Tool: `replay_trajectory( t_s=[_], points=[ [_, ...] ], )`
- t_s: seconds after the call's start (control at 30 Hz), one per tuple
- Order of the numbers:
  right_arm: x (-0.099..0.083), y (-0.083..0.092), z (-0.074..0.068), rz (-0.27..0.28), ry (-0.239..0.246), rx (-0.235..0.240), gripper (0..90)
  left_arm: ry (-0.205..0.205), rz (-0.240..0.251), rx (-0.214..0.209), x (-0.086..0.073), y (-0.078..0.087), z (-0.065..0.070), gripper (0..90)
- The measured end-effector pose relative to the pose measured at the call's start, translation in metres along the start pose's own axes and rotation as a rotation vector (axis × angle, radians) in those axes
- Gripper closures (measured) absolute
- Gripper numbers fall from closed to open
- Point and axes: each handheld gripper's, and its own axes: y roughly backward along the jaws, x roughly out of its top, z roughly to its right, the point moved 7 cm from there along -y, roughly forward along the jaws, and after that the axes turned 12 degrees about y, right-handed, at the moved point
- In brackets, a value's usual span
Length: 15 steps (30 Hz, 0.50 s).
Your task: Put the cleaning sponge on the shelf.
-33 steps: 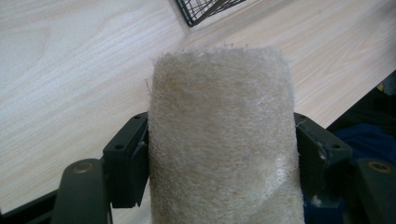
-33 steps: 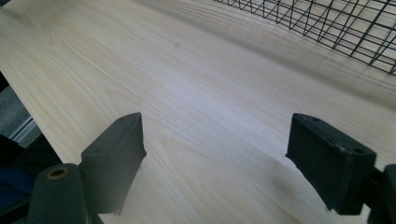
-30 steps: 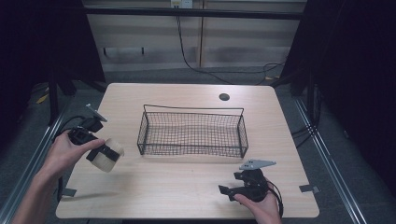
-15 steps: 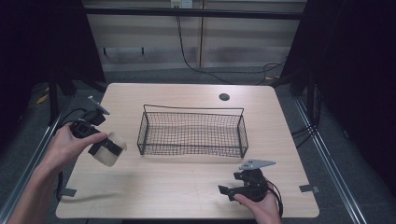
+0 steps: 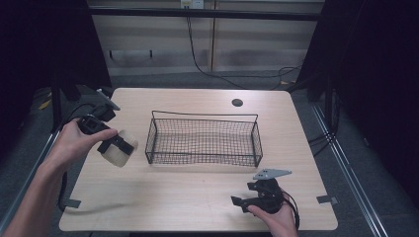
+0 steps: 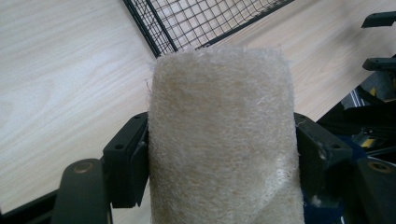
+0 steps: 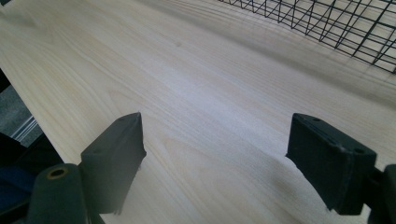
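Note:
A cream fibrous roll (image 5: 117, 153) (image 6: 224, 140) is clamped between the jaws of my left gripper (image 5: 116, 144) (image 6: 224, 154), held above the table's left side, just left of the black wire basket (image 5: 202, 142). The basket's near corner (image 6: 159, 44) lies right beyond the roll in the left gripper view. My right gripper (image 5: 242, 202) (image 7: 215, 154) rests low on the table near the front right edge, its jaws wide apart with bare wood between them. The basket's mesh (image 7: 336, 28) crosses the upper right of the right gripper view.
The light wooden table (image 5: 197, 192) has a dark round grommet (image 5: 237, 102) at the back right. Cables trail off the left edge and across the floor behind. Dark frame posts stand at both sides.
My left gripper has carried the roll up and to the right, closer to the basket's left end. The right gripper has stayed put.

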Motion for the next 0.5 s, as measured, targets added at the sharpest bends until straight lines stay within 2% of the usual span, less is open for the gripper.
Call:
replay_trajectory(
  t_s=[0.27,0.4,0.5],
  points=[
    [0.0,0.0,0.0,0.001,0.002,0.001,18.2,0.002,0.005,-0.014,0.009,0.001,0.007,29.7],
    [0.0,0.0,0.0,0.001,0.001,0.002,18.2,0.027,0.017,-0.026,0.014,0.001,0.01,29.7],
    [0.0,0.0,0.0,0.002,0.002,0.002,18.2,0.053,0.019,-0.012,0.021,0.0,0.013,29.7]
  ],
)
